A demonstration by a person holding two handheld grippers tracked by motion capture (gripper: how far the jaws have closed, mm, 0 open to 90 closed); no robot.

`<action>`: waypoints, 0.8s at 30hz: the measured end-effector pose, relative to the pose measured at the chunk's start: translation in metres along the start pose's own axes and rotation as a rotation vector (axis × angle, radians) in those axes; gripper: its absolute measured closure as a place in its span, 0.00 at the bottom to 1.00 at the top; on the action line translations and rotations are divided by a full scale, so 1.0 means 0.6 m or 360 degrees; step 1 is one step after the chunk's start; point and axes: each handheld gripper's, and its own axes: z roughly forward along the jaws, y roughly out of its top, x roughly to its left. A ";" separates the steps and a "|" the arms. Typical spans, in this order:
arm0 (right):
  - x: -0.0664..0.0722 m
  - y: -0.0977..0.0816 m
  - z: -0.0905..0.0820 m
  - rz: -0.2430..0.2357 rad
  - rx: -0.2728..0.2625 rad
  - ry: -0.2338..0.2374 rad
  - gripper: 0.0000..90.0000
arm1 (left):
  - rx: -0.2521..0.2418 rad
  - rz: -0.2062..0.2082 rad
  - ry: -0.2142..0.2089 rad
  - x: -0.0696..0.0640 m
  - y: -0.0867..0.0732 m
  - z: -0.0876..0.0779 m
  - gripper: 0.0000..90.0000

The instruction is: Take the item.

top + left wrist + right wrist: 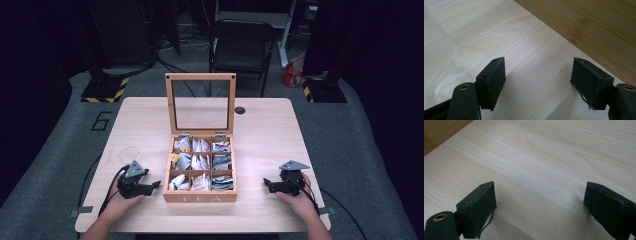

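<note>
Grippers: two; left gripper (152,186) and right gripper (268,186) both spread, nothing between
Tea box (200,197): one, nine compartments
Tea bags (200,161): count unclear

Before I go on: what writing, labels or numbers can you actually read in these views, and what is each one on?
"TEA": on the front wall of the wooden tea box, in pale letters.
"6": a large dark numeral on the grey floor, left of the table.
Print on the tea bag packets in the compartments: too small and blurred to read.
Both gripper views: no writing on the jaws or the wood.
</note>
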 end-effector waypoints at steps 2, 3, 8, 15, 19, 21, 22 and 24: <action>0.000 0.000 0.000 0.0000 0.0000 0.0000 0.11 | -0.0007 0.0005 0.0009 0.000 0.000 0.000 0.31; 0.000 0.000 0.000 0.0000 0.0000 0.0000 0.11 | -0.0007 0.0005 0.0009 0.000 0.000 0.000 0.31; 0.000 0.000 0.000 0.0000 0.0000 0.0001 0.11 | 0.0000 -0.0002 0.0012 0.000 0.000 0.000 0.31; 0.000 0.000 0.000 -0.0005 0.0000 0.0001 0.11 | 0.0016 -0.0003 0.0002 0.000 0.001 -0.002 0.31; 0.000 0.000 0.000 -0.0005 0.0000 0.0001 0.11 | 0.0006 -0.0006 0.0015 -0.001 0.000 -0.001 0.31; 0.000 0.000 0.000 -0.0003 0.0000 0.0000 0.11 | 0.0008 0.0000 0.0019 -0.001 0.000 -0.001 0.31; 0.000 0.000 0.000 -0.0003 -0.0001 0.0002 0.11 | 0.0005 0.0000 0.0018 -0.001 0.000 -0.001 0.31; 0.000 0.000 0.000 -0.0002 0.0000 0.0001 0.11 | 0.0011 0.0001 0.0013 -0.001 0.001 -0.001 0.31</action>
